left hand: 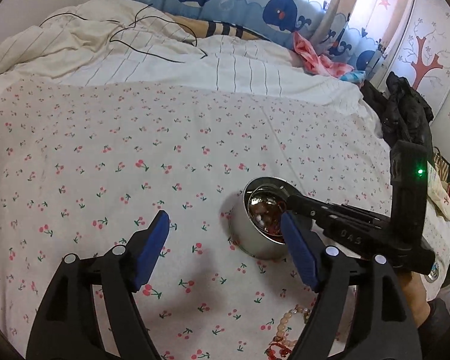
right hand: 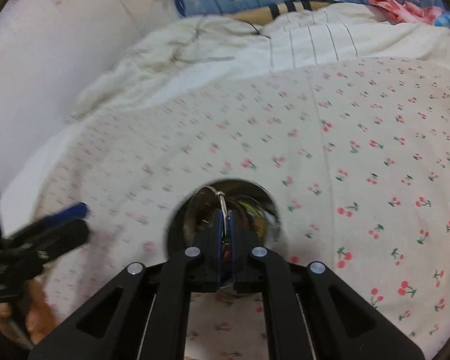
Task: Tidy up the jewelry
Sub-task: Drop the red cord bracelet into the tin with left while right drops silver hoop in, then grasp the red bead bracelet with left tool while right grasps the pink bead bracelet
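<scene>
A metal tin (left hand: pixel 256 225) stands on the cherry-print bed (left hand: pixel 135 150), right of centre in the left wrist view, with jewelry already heaped inside. The step in hand is judged to be a drop into the tin: in the right wrist view the right tongs (right hand: pixel 225 219) are poised over its mouth at lower centre, jaws only slightly parted, with a thin silver bangle (right hand: pixel 222 201) between the pads. Whether the pads still press on the bangle cannot be told, the frame being blurred. The left tongs (left hand: pixel 225 225) are spread wide with nothing between them, just beside the tin. A beaded bracelet (left hand: pixel 288 324) and something red lie on the bed at the lower edge of the left wrist view, partly hidden behind the tongs' frame and not yet put away. Next, the bangle is likely to need a full release so that it falls clear into the tin, after which the beads would be fetched. The tin's contents are hard to make out beyond reddish and pale bits, and its near wall is covered by the right tongs.
</scene>
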{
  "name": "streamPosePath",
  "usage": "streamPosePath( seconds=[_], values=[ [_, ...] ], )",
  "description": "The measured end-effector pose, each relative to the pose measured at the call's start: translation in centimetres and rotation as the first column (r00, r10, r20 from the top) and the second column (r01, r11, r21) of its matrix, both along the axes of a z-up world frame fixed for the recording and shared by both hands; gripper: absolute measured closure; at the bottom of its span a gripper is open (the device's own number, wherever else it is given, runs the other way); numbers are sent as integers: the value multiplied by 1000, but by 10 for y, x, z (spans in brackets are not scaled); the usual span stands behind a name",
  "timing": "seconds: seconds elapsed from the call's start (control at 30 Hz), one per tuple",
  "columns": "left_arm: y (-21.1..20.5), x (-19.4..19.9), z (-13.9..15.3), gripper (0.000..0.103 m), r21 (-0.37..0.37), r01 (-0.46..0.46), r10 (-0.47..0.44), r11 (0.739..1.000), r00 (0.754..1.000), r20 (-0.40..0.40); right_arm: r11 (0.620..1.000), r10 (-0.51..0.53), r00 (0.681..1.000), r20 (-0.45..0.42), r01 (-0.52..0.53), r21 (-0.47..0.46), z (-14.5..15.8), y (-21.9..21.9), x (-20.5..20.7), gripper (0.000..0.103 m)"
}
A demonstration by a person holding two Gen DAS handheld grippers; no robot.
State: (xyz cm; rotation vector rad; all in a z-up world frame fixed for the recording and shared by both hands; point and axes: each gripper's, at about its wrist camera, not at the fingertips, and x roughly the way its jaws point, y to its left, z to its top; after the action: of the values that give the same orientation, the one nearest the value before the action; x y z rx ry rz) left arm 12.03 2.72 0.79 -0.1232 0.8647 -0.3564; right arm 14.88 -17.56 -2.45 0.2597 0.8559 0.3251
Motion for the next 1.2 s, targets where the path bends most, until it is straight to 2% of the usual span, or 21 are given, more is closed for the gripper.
streamPosePath(
  seconds=[0.03,0.27,0.37,0.43,0.57,0.7,0.77,0.97,1.07,1.13,1.2],
  values=[
    [-2,0,0,30,7,6,-6,1000,1000,-2,1000,-10,1000,8,10,-4,-1,-1,-1,70],
    [-7,-5,2,27,37,31,-32,999,999,11,999,-51,993,107,52,-4,22,-16,-19,66],
    [-9,-8,-1,27,60,34,-34,998,999,7,997,-72,991,115,73,-4,32,-27,-37,59],
    [-11,-16,0,26,83,29,-32,996,999,28,997,-70,993,93,71,-13,31,-34,-55,52],
    [-10,-39,-11,21,125,24,-29,992,999,39,998,-55,998,17,56,-40,12,-42,-94,48],
    [-8,-62,-30,21,152,36,-33,988,999,-23,998,-14,997,-79,9,-63,-13,-43,-127,48],
    [-9,-73,-33,21,150,50,-46,987,998,-34,997,15,996,-84,-22,-79,-16,-35,-135,48],
    [-18,-101,-34,20,196,102,-100,975,995,-20,973,116,992,-47,-123,-193,-22,4,-138,47],
    [-18,-108,-37,20,202,120,-116,972,993,-29,932,117,992,-39,-123,-339,-34,23,-133,47],
    [-16,-111,-38,20,210,134,-129,969,991,-37,907,71,997,-3,-66,-415,-36,27,-128,44],
    [-13,-113,-40,20,202,146,-138,969,989,-50,899,-3,1000,9,7,-437,-38,20,-121,44]
  ],
)
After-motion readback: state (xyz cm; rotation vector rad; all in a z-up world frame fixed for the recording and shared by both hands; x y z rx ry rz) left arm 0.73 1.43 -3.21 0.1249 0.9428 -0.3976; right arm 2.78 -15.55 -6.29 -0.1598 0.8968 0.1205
